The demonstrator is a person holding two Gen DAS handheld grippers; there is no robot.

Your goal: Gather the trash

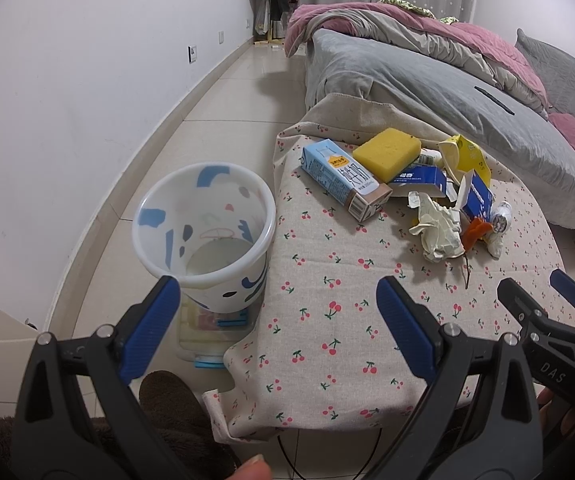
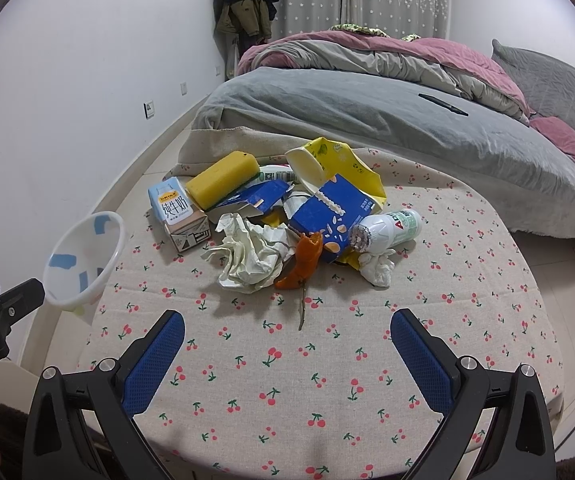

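A pile of trash lies on the cherry-print tablecloth point(image 2: 327, 380): a milk carton point(image 2: 179, 216), a yellow sponge point(image 2: 223, 178), crumpled paper point(image 2: 247, 256), an orange peel point(image 2: 303, 260), a blue box point(image 2: 327, 216), a yellow wrapper point(image 2: 351, 164) and a small white bottle point(image 2: 387, 230). A white bin point(image 1: 207, 240) stands on the floor at the table's left edge. My left gripper point(image 1: 279, 300) is open and empty near the table's left front corner, beside the bin. My right gripper point(image 2: 287, 332) is open and empty over the table's front, short of the pile.
A bed point(image 2: 367, 112) with grey and pink covers stands just behind the table. A white wall point(image 1: 67, 100) runs along the left with tiled floor point(image 1: 239, 96) beside it. A clear box point(image 1: 207, 336) lies on the floor under the bin. Coats point(image 2: 247, 4) hang at the back.
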